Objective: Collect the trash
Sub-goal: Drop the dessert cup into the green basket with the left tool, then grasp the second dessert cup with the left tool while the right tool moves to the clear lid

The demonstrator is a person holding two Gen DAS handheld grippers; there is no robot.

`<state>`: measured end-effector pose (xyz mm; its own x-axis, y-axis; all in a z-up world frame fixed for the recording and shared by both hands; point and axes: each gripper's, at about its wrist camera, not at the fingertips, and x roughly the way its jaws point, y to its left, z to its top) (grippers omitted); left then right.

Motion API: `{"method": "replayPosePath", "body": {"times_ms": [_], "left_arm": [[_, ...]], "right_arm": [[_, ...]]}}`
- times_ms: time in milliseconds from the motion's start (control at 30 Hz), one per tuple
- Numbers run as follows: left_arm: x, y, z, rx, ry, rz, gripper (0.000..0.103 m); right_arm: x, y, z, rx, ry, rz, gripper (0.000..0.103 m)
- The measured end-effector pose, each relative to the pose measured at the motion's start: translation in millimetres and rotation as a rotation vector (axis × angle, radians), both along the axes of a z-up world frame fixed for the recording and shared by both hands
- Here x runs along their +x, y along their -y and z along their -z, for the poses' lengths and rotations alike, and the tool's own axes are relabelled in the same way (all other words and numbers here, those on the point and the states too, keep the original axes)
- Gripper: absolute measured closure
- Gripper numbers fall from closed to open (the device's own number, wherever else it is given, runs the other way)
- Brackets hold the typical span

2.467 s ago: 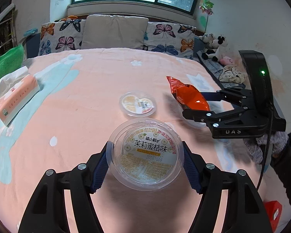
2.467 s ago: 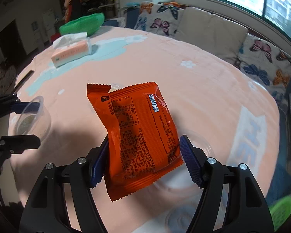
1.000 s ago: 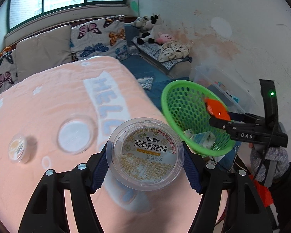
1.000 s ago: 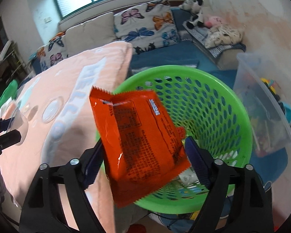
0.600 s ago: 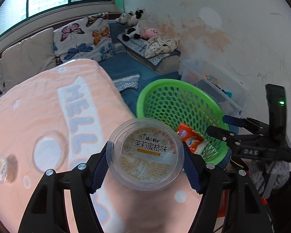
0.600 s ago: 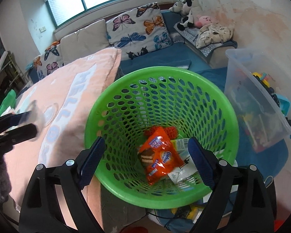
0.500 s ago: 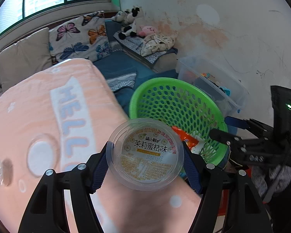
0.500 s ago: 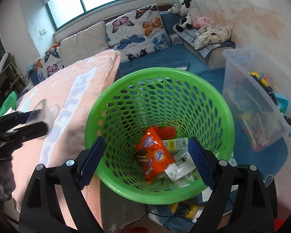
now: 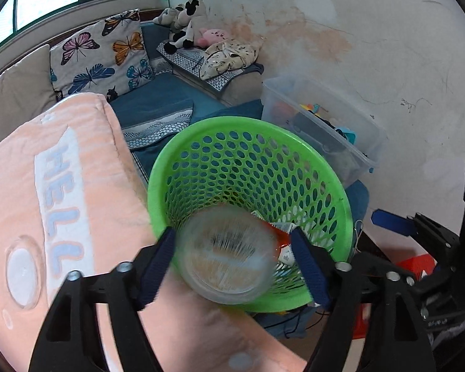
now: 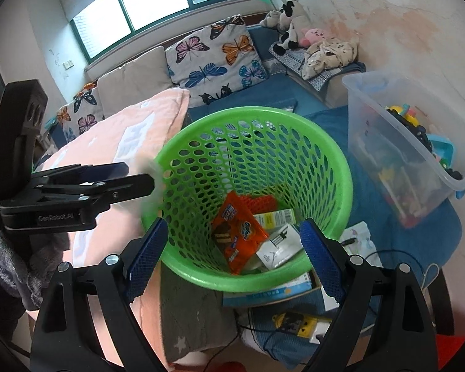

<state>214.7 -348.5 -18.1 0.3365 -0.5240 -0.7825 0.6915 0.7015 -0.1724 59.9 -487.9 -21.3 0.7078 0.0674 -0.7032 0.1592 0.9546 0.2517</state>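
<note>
A green mesh basket (image 9: pixel 319 167) (image 10: pixel 334 167) stands on the floor beside the pink-covered table. My left gripper (image 9: pixel 232 255) is open over the basket's near rim; the clear plastic cup (image 9: pixel 226 254) is blurred between its spread fingers, apart from the pads. The left gripper also shows at the left of the right wrist view (image 10: pixel 130 175). My right gripper (image 10: pixel 232 248) is open and empty over the basket. Inside lie the orange snack packet (image 10: pixel 237 235) and white wrappers (image 10: pixel 279 245). The right gripper shows at the right of the left wrist view (image 9: pixel 396 220).
The pink "HELLO" cloth (image 9: pixel 46 186) covers the table at left, with a clear lid (image 9: pixel 23 268) on it. A clear storage box of toys (image 10: pixel 409 155) stands right of the basket. Boxes and cables (image 10: pixel 282 297) lie on the floor below the basket.
My left gripper has moved over the basket and opened; the cup has come loose and is falling. The right gripper dropped the orange packet into the basket a moment earlier and stays open.
</note>
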Motion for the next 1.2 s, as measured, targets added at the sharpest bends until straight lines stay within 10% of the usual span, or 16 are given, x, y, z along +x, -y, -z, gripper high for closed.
{"method": "replayPosePath", "body": {"times_ms": [433,1200], "left_arm": [[-11.4,-45.4,-5.0,-0.022,-0.005,-0.054,0.020],[11.3,-259.3,-5.1,0.022,0.056,-0.484,0.019]], "right_arm": [[-5.7,-21.4,-5.9,0.017,0.016,-0.043,0.016],[66.2,-150.8,-26.8,-0.013,0.032,-0.317,0.016]]}}
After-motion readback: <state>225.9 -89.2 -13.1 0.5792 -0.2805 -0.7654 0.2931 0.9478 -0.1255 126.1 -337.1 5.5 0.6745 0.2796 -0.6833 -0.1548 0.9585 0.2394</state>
